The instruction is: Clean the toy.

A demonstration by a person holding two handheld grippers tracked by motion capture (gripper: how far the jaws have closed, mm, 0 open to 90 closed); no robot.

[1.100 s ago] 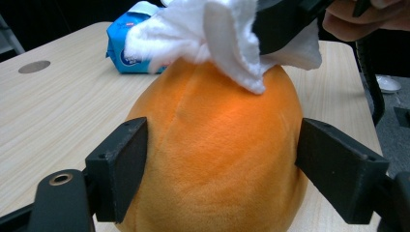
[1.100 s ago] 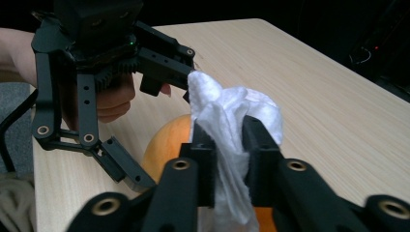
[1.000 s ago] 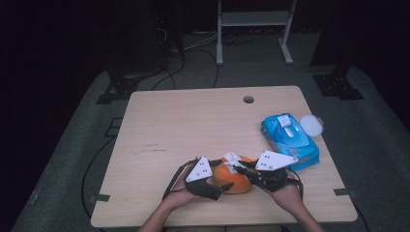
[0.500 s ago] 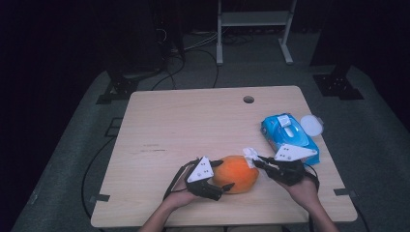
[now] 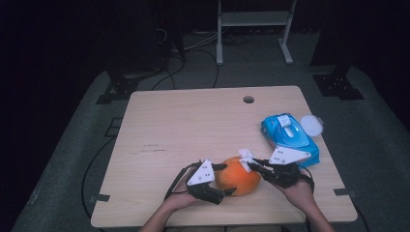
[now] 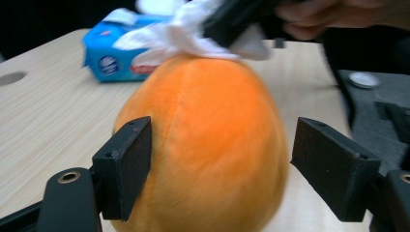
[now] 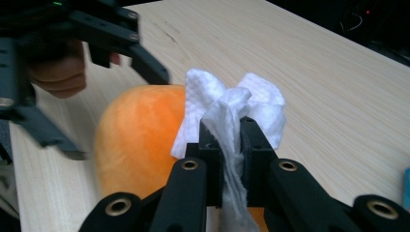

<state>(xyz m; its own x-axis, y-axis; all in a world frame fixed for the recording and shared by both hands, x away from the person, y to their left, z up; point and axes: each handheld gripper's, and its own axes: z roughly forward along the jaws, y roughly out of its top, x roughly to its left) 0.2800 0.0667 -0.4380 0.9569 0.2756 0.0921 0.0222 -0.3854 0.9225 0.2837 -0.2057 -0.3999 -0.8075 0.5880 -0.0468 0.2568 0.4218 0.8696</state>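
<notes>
1. Orange plush fills the near ground: a soft orange toy (image 5: pixel 238 175), rounded like a fruit with a faint seam down its side, sits on the pale wooden tabletop (image 5: pixel 193 125) close to the person's edge. Its underside is cut off at the bottom of the left gripper view, and its fuzzy surface there is slightly blurred.
2. The left gripper (image 5: pixel 223 180) straddles the toy from the left. Its jaws have just been closing with the toy between them; one black pad (image 6: pixel 126 169) lies against the plush, while the other pad (image 6: pixel 333 174) stands a little clear of it, so the jaws are not yet clamped.
3. The left hand (image 5: pixel 181 195) is largely hidden under the gripper's body and its grey plate.
4. The right gripper (image 5: pixel 252 163) comes in from the right, its jaws closed tight on a crumpled white wipe (image 7: pixel 232 108). The wipe's tail hangs down between the jaws and runs out of the right gripper view, so its full length cannot be made out.
5. The bunched wipe rests at the toy's upper right side; in the left gripper view it sits on top of the toy, blurred.
6. Farther back and to the right lies a blue wipes packet (image 5: pixel 289 137), partly covered by the right gripper's plate.
7. Just beyond the packet, a small white round lid (image 5: pixel 311 124) lies at the tabletop's right edge.
8. Beyond the tabletop the room is too dark to read in detail.
</notes>
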